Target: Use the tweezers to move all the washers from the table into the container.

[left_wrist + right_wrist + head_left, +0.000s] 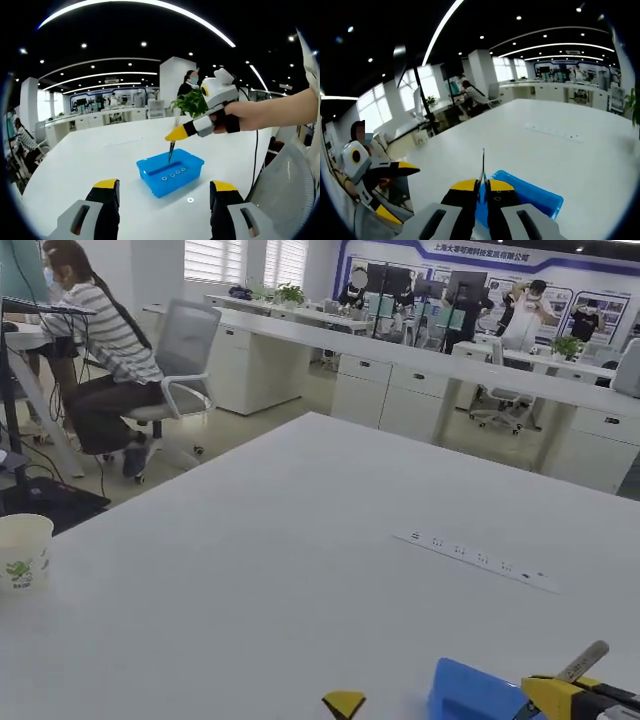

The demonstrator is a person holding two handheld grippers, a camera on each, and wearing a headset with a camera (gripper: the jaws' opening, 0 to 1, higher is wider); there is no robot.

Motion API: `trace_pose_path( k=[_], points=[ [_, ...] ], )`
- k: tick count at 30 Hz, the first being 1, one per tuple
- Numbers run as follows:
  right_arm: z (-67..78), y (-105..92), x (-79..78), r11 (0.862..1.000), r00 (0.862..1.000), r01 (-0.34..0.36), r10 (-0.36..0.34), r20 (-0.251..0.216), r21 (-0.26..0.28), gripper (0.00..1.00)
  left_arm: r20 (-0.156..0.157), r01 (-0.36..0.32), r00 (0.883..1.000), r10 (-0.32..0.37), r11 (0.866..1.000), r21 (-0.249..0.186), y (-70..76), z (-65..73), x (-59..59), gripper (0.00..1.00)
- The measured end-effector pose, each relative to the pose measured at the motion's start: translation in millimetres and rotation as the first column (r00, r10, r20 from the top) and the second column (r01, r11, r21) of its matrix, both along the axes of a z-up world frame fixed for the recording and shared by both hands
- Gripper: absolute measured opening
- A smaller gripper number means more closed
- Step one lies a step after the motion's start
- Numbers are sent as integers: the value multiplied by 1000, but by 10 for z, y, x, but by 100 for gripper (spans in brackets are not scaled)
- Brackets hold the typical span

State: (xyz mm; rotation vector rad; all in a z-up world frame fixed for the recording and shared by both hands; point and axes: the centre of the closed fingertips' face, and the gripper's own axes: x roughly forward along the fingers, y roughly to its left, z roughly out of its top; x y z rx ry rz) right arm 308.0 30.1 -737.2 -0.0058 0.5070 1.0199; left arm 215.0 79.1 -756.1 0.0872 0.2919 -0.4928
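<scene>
Cut off at the head view's bottom edge, the blue container (468, 695) and the right gripper (540, 692) showed in part, the jaws hard to read. In the left gripper view, the left gripper (165, 186) gaped wide and empty before the container, which held several washers (172, 174); a lone washer (190, 200) lay on the table (75, 165) just beside it. A hand (240, 117) tilted the right gripper downward, tweezers (171, 150) pointing into the container. The right gripper view showed its jaws pinched on the tweezers.

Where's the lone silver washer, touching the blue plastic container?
Apart: the left gripper view shows bare white table between the washer and the container.
</scene>
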Motion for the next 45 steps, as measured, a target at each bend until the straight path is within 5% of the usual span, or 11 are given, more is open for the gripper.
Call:
trace_pose_path(
  k=[7, 18, 32, 45],
  points=[
    [-48, -24, -152, 1000, 1000, -14, 14, -15, -7, 3, 1, -1, 1000, 1, 1000, -3, 3, 1, 3, 74],
    [-324, 18, -327, 1000, 994, -18, 20, -111, 14, 3, -6, -2, 1000, 2, 1000, -7, 9, 0, -5, 73],
    [-774, -71, -466, 997, 982, -34, 20, -189, -71, 4, -14, 11, 1000, -11, 1000, -13, -17, 2, -16, 73],
    [-954, -137, -510, 991, 982, -44, 21, -188, -123, 4, -15, 20, 1000, -21, 1000, -10, -38, 0, -13, 73]
  ],
)
